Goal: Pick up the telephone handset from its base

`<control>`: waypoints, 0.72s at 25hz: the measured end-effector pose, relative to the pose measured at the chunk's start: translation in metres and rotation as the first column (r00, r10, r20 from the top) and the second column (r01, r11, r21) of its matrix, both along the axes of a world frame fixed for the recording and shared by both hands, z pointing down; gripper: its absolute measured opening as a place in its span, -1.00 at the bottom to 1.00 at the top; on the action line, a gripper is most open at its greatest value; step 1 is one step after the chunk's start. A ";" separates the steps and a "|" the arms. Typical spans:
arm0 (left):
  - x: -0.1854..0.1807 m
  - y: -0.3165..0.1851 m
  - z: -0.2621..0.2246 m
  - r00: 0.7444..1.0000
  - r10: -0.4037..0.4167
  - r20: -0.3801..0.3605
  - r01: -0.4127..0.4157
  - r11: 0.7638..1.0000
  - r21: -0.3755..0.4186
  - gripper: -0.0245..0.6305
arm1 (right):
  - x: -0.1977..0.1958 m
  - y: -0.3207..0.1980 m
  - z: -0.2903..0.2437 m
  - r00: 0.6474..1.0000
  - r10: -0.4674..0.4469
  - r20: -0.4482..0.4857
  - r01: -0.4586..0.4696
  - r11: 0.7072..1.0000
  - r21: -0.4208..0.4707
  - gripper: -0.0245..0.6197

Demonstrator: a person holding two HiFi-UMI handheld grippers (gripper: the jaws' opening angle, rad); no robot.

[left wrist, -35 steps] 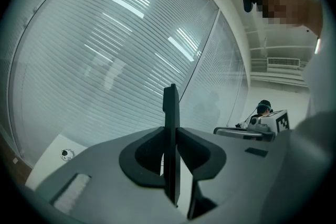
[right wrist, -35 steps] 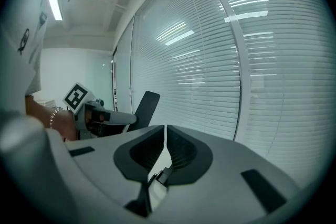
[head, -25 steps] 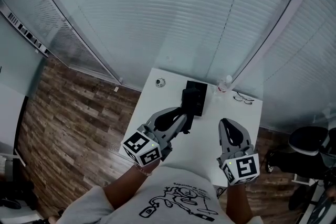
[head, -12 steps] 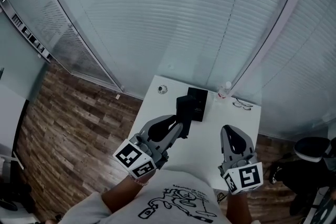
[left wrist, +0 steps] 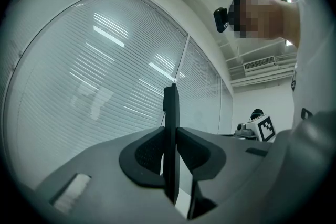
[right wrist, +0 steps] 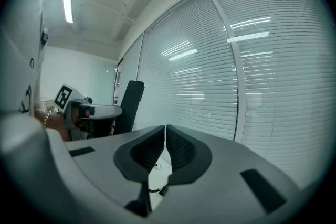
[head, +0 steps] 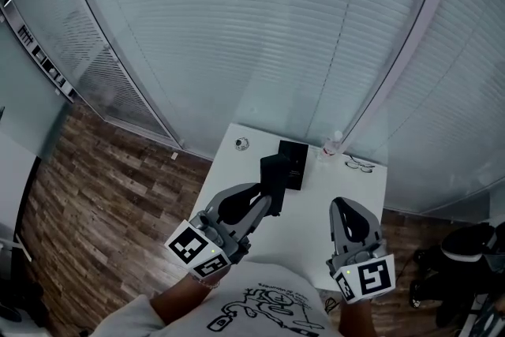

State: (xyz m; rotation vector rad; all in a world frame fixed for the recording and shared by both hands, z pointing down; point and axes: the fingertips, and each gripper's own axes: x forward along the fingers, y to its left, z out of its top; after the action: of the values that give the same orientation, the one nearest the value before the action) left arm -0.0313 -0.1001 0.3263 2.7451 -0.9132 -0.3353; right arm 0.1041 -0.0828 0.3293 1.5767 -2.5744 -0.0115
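Note:
The black telephone handset (head: 273,172) hangs above the white table (head: 309,211), lifted off the black base (head: 294,162) that lies at the table's far side. My left gripper (head: 268,200) is shut on the handset's lower end. In the left gripper view the handset (left wrist: 170,113) stands edge-on as a thin dark slab pinched between both pads. My right gripper (head: 345,205) hovers over the table's right part, shut and empty; its pads (right wrist: 178,147) meet with nothing between them. From the right gripper view the handset (right wrist: 129,105) rises beside the left gripper (right wrist: 79,110).
A small clear bottle (head: 332,144) and a pair of glasses (head: 360,163) sit at the table's far right corner. A small round object (head: 240,144) lies at the far left corner. Window blinds stand beyond the table, with wood floor to the left.
Both grippers have risen. The left one has carried the handset up and a little to the left, away from the base. The right gripper stays shut.

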 end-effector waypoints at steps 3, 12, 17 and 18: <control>0.000 0.003 0.000 1.000 0.003 -0.002 -0.003 1.000 0.000 -0.72 | -0.002 0.004 -0.002 1.000 0.000 -0.004 0.000 1.000 0.007 -0.90; 0.001 0.007 -0.002 1.000 0.010 -0.007 -0.010 1.000 -0.013 -0.72 | -0.003 0.008 -0.007 1.000 -0.005 -0.012 0.005 1.000 0.008 -0.90; 0.004 0.008 -0.002 1.000 0.013 -0.010 -0.013 1.000 -0.019 -0.72 | 0.000 0.009 -0.006 1.000 -0.003 -0.015 0.003 1.000 0.002 -0.90; 0.004 0.008 -0.002 1.000 0.013 -0.010 -0.013 1.000 -0.020 -0.71 | 0.000 0.009 -0.006 1.000 -0.002 -0.015 0.003 1.000 0.001 -0.90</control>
State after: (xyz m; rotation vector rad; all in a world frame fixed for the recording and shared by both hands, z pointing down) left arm -0.0272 -0.0924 0.3245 2.7276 -0.8904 -0.3358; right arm 0.1043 -0.0734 0.3232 1.5677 -2.5654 -0.0255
